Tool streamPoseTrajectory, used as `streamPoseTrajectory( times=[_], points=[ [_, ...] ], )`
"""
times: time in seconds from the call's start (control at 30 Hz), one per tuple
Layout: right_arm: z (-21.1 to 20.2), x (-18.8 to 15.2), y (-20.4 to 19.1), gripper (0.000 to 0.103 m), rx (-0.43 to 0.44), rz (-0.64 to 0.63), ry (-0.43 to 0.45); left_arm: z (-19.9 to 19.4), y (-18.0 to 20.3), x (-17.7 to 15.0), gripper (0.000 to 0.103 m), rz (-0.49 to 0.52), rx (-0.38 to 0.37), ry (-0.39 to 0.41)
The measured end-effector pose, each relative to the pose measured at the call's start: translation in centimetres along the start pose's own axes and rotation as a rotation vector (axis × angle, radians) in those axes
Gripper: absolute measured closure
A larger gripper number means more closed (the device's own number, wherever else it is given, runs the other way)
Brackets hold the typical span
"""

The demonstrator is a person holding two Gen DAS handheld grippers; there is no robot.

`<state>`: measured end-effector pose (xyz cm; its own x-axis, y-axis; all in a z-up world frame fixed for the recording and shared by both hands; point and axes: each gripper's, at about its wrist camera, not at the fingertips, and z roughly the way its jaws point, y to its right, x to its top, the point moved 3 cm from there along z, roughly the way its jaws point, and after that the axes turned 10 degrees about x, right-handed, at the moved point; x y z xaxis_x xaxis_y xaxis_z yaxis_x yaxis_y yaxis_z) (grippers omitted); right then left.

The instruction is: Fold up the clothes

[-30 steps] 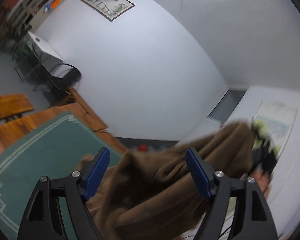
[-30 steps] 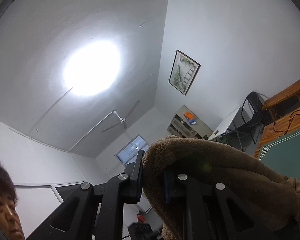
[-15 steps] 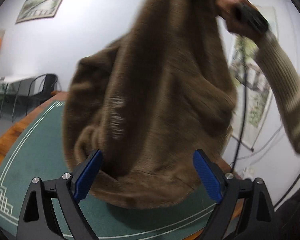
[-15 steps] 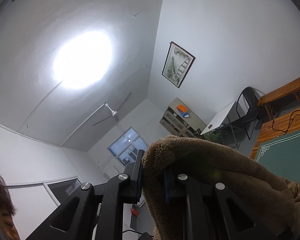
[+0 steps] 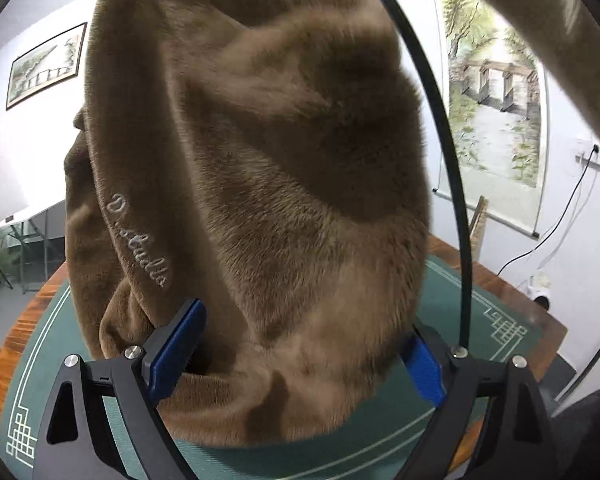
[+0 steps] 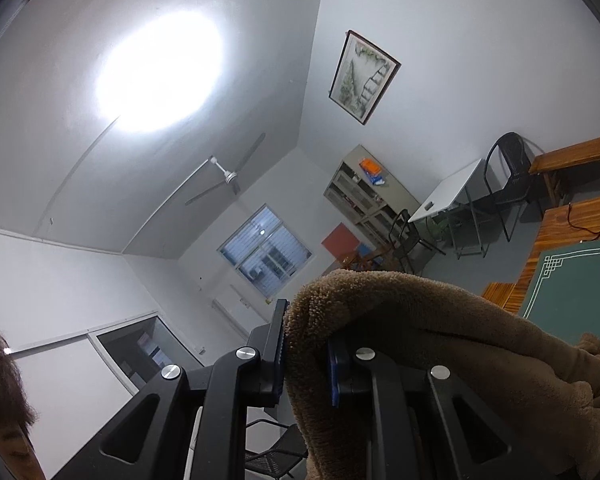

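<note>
A brown fleece garment [image 5: 284, 184] with white embroidered script hangs in the air and fills the left wrist view. Its lower part bulges between the blue pads of my left gripper [image 5: 300, 356], which is open wide and not clamped on it. My right gripper [image 6: 306, 360] points up toward the ceiling and is shut on a fold of the same garment [image 6: 440, 344], which drapes down to the right over its fingers. Below the garment lies the green table mat [image 5: 460, 344].
The mat covers a wooden table [image 5: 24, 320] with edges at left and right. A black cable [image 5: 452, 184] arcs down in front of the garment. A scroll painting [image 5: 496, 92] hangs on the right wall. A white table with black chairs [image 6: 480, 204] stands further off.
The garment has been lifted high by the right gripper and now hangs close in front of the left gripper, its lower part between the open fingers. The right gripper tilted slightly.
</note>
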<state>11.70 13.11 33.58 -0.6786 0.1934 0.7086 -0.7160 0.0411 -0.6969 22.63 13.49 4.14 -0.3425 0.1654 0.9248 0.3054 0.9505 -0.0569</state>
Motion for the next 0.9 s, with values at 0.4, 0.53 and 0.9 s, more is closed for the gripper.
streamPoseTrajectory(
  times=[0.4,0.53,0.9],
  points=[
    [-5.4,0.5,0.3,0.084,-0.071,-0.017,0.117,1.2,-1.9,2.3,0.090,-0.069,0.133,-0.128],
    [-12.3,0.0,0.7,0.084,-0.185,-0.041,0.221,-0.8,-7.6,5.5,0.092,-0.261,0.237,-0.076],
    [-25.7,-11.8,9.6,0.084,-0.614,0.135,0.161,-6.3,-14.0,14.5,0.093,-0.366,0.387,0.189]
  ],
)
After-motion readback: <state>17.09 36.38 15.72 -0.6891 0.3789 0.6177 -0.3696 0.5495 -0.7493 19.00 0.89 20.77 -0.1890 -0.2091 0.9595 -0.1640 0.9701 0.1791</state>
